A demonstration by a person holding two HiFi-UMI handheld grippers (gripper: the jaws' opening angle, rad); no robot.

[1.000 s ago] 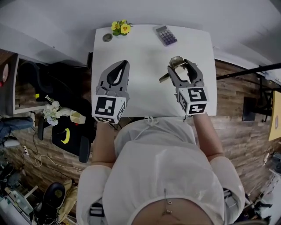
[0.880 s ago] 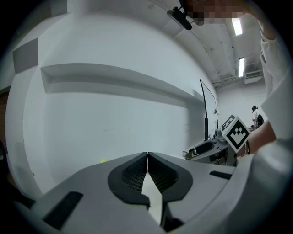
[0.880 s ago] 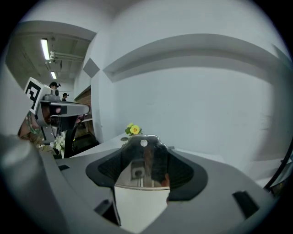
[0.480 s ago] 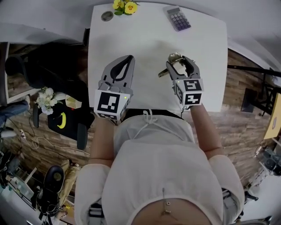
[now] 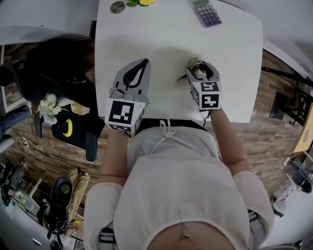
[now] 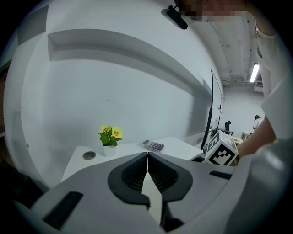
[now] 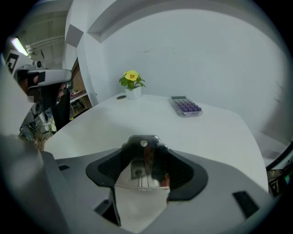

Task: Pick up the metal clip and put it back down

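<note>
A shiny metal clip (image 5: 193, 65) sits between the jaws of my right gripper (image 5: 198, 67), which is shut on it over the white table (image 5: 166, 44); one thin handle sticks out to the left. In the right gripper view the clip (image 7: 144, 157) fills the gap between the jaws of the right gripper (image 7: 144, 153), its mirrored face towards the camera. Whether it touches the tabletop I cannot tell. My left gripper (image 5: 143, 63) hovers to the left, apart from the clip, shut and holding nothing. In the left gripper view, the left gripper (image 6: 147, 156) has its tips pressed together.
A purple-keyed calculator (image 5: 207, 13) lies at the table's far right. A small pot of yellow flowers (image 6: 110, 137) and a round disc (image 5: 117, 7) stand at the far left. Wooden floor, cables and clutter lie beside the table on both sides.
Both grippers have sunk towards the tabletop, the right one tipping more steeply down. The clip has stayed in the right gripper's jaws, and the left gripper has stayed shut.
</note>
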